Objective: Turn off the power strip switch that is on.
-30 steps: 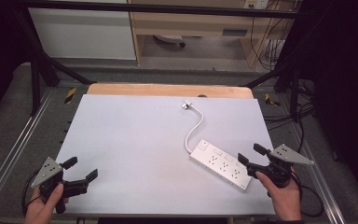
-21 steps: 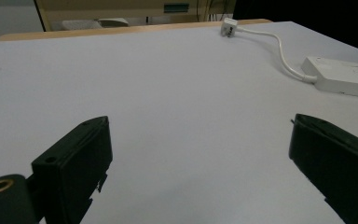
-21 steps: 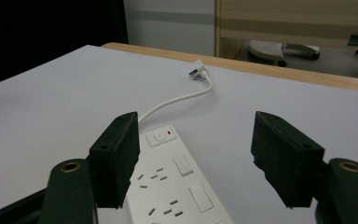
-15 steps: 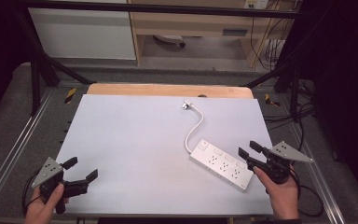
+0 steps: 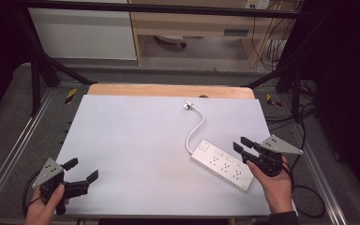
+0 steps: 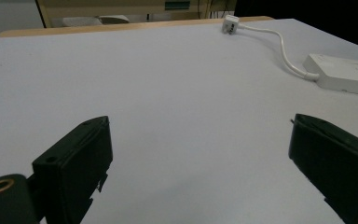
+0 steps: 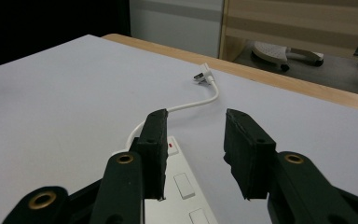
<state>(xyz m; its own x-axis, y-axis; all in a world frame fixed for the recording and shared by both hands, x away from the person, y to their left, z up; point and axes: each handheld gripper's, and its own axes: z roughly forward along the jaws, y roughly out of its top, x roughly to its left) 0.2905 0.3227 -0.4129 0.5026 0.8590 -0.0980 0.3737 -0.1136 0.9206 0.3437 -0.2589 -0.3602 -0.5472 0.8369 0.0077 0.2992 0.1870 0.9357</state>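
Because the white power strip (image 5: 221, 164) lies flat toward the right near part of the table (image 5: 136, 136), with its stiff-looking cord (image 5: 196, 131) curving away to the plug (image 5: 188, 105) near the far wooden edge, it probably handles as a light, rigid, smooth plastic bar best taken across its narrow width, away from the sockets and switches. The right gripper (image 5: 240, 144) hangs over the strip's near end with its jaws apart and nothing between them. The left gripper (image 5: 81, 170), jaws spread wide and empty, sits well apart at the near left corner, leaving broad bare room across the middle, though the strip is close to the table's right edge.
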